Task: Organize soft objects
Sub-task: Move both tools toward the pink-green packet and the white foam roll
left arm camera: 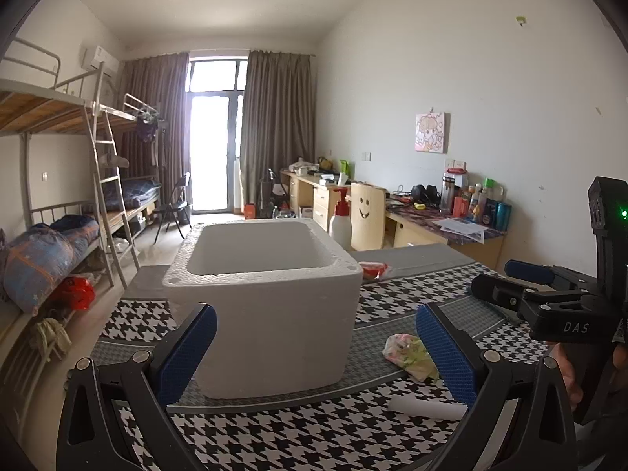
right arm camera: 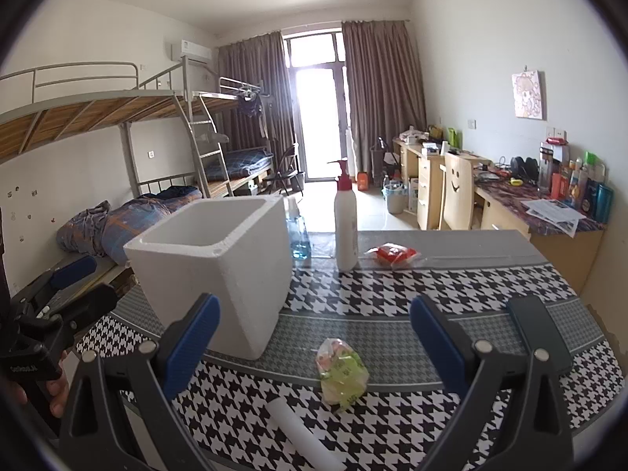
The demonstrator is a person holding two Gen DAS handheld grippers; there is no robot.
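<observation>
**Entry: pre-grasp, nothing held**

- Left gripper (left arm camera: pixel 314 349): jaws released, facing foam box (left arm camera: pixel 274 306).
- Right gripper (right arm camera: pixel 314 337): jaws released.
- Green-pink soft packet (right arm camera: pixel 341 371): on houndstooth table (right arm camera: pixel 451 286), 6 o'clock, just beside box.
- Red packet (right arm camera: pixel 390 254): 12 o'clock.
- White roll (right arm camera: pixel 302 431): nearest me.

Next, I judge: close on green packet, lift into box.

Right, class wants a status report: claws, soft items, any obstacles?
Left claw open, empty. Right claw open, empty. Green packet, white roll, red packet on table, outside foam box. Nothing blocking.
</observation>
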